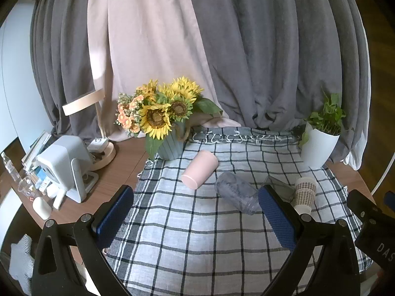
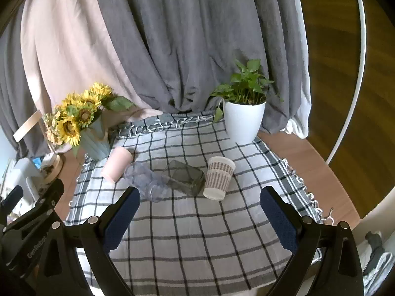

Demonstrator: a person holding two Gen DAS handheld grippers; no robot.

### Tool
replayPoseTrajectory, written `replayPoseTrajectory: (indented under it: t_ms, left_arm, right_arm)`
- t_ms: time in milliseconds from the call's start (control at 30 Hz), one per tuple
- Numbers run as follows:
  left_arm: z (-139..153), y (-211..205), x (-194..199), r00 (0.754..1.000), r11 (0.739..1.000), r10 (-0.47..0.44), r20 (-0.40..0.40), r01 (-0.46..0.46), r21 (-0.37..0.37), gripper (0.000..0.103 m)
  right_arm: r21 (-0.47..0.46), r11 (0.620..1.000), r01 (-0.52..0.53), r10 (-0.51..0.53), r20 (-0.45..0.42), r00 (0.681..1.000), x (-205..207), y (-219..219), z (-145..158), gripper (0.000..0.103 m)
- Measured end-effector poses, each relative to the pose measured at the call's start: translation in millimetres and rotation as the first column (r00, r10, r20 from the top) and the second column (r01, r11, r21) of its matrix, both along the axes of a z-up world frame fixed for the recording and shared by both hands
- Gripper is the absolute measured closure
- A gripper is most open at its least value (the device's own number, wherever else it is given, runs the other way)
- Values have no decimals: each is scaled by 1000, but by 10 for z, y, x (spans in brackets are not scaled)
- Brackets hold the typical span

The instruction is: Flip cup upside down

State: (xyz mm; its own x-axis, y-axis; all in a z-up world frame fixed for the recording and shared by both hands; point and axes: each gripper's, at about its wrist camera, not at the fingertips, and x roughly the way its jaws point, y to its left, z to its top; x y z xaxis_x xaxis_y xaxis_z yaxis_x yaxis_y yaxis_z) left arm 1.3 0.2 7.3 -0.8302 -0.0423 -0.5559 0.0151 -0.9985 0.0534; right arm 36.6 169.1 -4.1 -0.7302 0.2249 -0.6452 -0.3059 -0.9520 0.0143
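Several cups lie in a row on the checked cloth (image 1: 197, 234) (image 2: 197, 234). A pink cup (image 1: 200, 169) (image 2: 116, 164) lies on its side at the left. A clear bluish tumbler (image 1: 237, 196) (image 2: 145, 181) lies on its side beside it. A dark clear square glass (image 2: 187, 177) (image 1: 279, 187) lies on its side. A checked paper cup (image 2: 219, 177) (image 1: 305, 194) stands upright at the right, tilted toward me. My left gripper (image 1: 196, 202) is open and empty, short of the cups. My right gripper (image 2: 200, 206) is open and empty, just short of the paper cup.
A vase of sunflowers (image 1: 163, 116) (image 2: 79, 123) stands at the cloth's back left. A white potted plant (image 1: 319, 138) (image 2: 243, 113) stands at the back right. A lamp (image 1: 98, 133), a white device (image 1: 64, 162) and small items crowd the table's left. Curtains hang behind.
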Motion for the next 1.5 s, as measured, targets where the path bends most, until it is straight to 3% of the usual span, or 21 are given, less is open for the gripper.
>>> replayPoseTrajectory:
  t_ms: [1500]
  left_arm:
    - [-22,-14,19,1000,999,-11,29,10,35,0]
  right_arm:
    - [-3,1000,23,-23,8,1000,35,-5,-60,5]
